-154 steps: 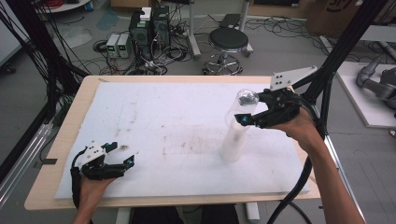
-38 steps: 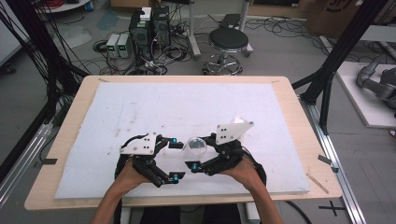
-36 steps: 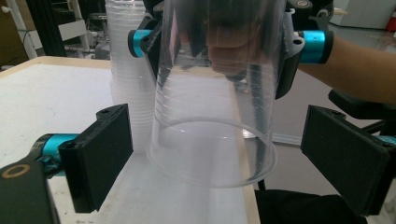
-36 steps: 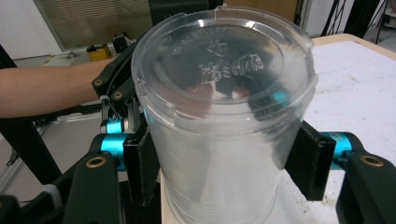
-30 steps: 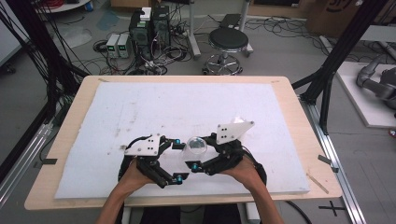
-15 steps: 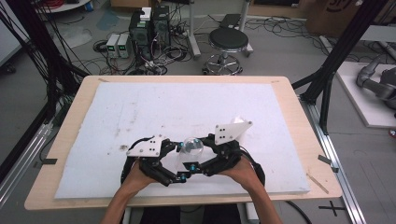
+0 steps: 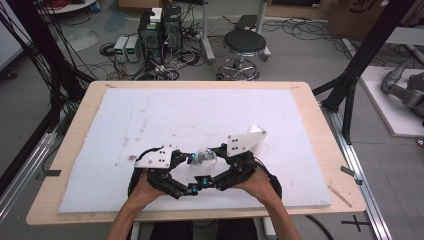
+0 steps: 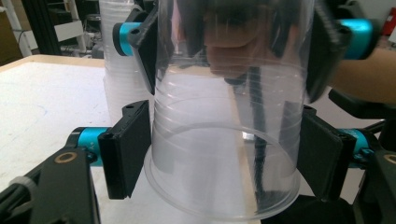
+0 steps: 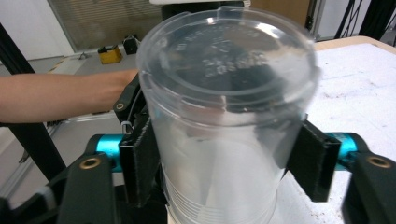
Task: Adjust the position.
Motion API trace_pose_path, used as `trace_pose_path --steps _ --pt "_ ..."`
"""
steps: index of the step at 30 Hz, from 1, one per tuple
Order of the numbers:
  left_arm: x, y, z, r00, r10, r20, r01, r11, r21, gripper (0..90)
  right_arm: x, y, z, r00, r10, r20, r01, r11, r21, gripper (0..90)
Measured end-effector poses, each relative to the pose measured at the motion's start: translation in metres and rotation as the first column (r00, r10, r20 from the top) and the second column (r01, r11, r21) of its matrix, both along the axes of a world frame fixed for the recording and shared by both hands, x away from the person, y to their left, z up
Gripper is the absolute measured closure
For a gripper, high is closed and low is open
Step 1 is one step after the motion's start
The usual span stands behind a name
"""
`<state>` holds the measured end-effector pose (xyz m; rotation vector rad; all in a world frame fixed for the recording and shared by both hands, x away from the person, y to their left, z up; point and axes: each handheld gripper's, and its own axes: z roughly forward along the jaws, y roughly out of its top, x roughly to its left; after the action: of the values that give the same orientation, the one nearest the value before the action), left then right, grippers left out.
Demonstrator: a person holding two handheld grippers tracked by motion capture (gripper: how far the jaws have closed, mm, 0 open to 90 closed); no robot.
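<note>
Cup (image 7: pixel 204 159): clear plastic, on its side above the foam mat (image 7: pixel 150 115) near the mat's front edge, between both grippers.
Left gripper (image 7: pixel 191 173): jaws just closed, pads pressed on the cup near its rim.
Right gripper (image 7: pixel 209 164): jaws just opening, left pad touching the cup, right pad apart from it.

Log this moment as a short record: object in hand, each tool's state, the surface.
object: clear plastic cup, held between the two tools
cup direction: rim toward the left tool, base toward the right tool
left tool: shut on the cup near its rim
right tool: jaws have just been opening; pads flank the cup near its base, contact unclear
surface: white board on a wooden table
position: near edge of the board
</note>
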<state>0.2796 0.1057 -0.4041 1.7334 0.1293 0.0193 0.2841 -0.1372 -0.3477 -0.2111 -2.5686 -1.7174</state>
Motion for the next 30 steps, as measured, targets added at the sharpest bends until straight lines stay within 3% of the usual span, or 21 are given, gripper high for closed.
trace_pose_path --steps 2,12,15,19,21,24,27,30 --pt "0.0 0.0 -0.001 1.0 0.0 -0.006 0.0 1.0 0.0 25.9 -0.001 0.001 0.0 1.0 -0.005 -0.002 0.005 1.0 -0.004 19.9" --pt "-0.001 0.006 0.001 0.9998 0.022 -0.002 -0.022 0.9996 0.015 26.4 -0.001 -0.001 0.0 0.9995 -0.031 -0.007 0.03 0.999 -0.012 18.5" --pt "0.0 0.012 0.006 0.9995 0.032 0.001 -0.032 0.9968 0.073 26.5 -0.002 -0.004 0.001 0.9992 -0.039 -0.007 0.039 0.999 -0.018 18.3" --pt "0.0 0.022 0.019 0.999 0.041 0.018 -0.044 0.9782 0.203 26.5 -0.006 -0.008 0.005 0.9985 -0.052 0.015 0.053 0.997 -0.051 17.3" --pt "0.001 0.027 0.027 0.9989 0.039 0.028 -0.045 0.9586 0.281 26.5 -0.007 -0.01 0.007 0.9986 -0.05 0.016 0.051 0.996 -0.072 17.3" --pt "0.002 0.031 0.038 0.9988 0.035 0.034 -0.045 0.9175 0.395 26.5 -0.009 -0.01 0.012 0.9977 -0.056 0.04 0.061 0.989 -0.136 17.3" --pt "0.001 0.032 0.048 0.9988 0.027 0.04 -0.043 0.8676 0.495 26.5 -0.011 -0.009 0.018 0.9968 -0.047 0.065 0.059 0.977 -0.202 17.3" --pt "0.001 0.03 0.054 0.9993 0.011 0.036 -0.03 0.8081 0.588 26.5 -0.013 -0.006 0.025 0.9962 -0.037 0.079 0.057 0.96 -0.275 17.4"
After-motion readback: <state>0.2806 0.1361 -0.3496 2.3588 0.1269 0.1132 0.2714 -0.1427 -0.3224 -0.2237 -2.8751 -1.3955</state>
